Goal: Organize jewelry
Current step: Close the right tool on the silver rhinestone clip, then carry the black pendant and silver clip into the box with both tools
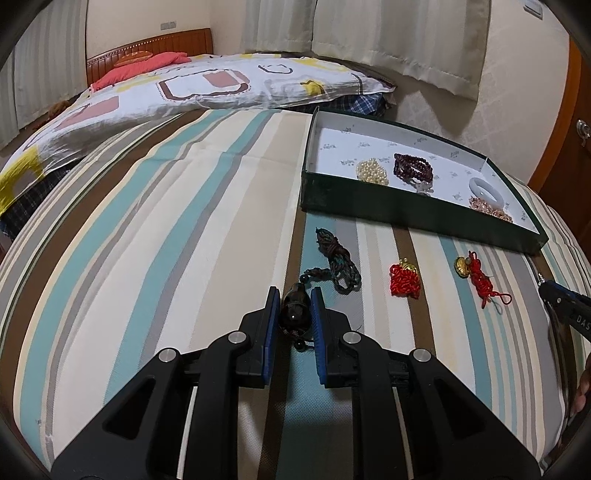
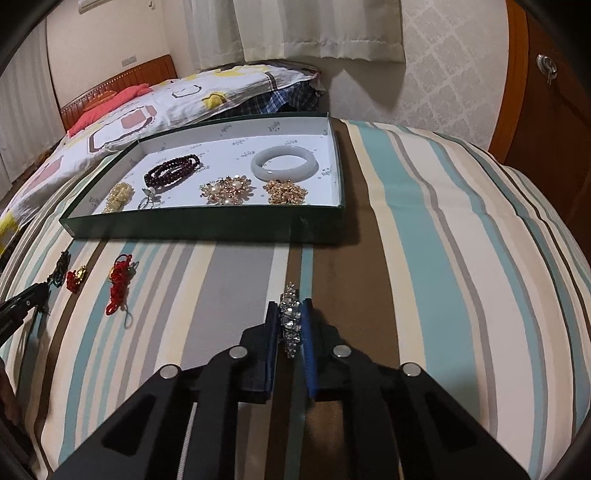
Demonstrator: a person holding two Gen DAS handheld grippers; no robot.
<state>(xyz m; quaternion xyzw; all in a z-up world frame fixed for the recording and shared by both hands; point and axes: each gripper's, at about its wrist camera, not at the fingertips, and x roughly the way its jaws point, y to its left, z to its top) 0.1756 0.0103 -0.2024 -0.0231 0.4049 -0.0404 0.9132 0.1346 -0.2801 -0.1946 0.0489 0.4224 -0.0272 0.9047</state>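
My left gripper (image 1: 293, 295) is shut on a dark carved pendant (image 1: 291, 312) lying on the striped bed; its green cord (image 1: 338, 262) trails ahead. Two red knotted charms (image 1: 405, 280) (image 1: 480, 275) lie to its right. My right gripper (image 2: 290, 306) is shut on a silver rhinestone piece (image 2: 290, 321), low over the cover. Beyond stands a green box (image 2: 207, 225) with a white lining. It holds a pale jade bangle (image 2: 283, 162), dark red beads (image 2: 171, 170), a gold and pearl brooch (image 2: 226, 190), a gold cluster (image 2: 285, 192) and pearls (image 2: 118, 195).
A patterned quilt (image 1: 207, 88) and a red pillow (image 1: 140, 68) lie at the head of the bed by a wooden headboard (image 1: 166, 46). Curtains (image 1: 369, 33) hang behind. A wooden cabinet door (image 2: 546, 110) stands at the right, past the mattress edge.
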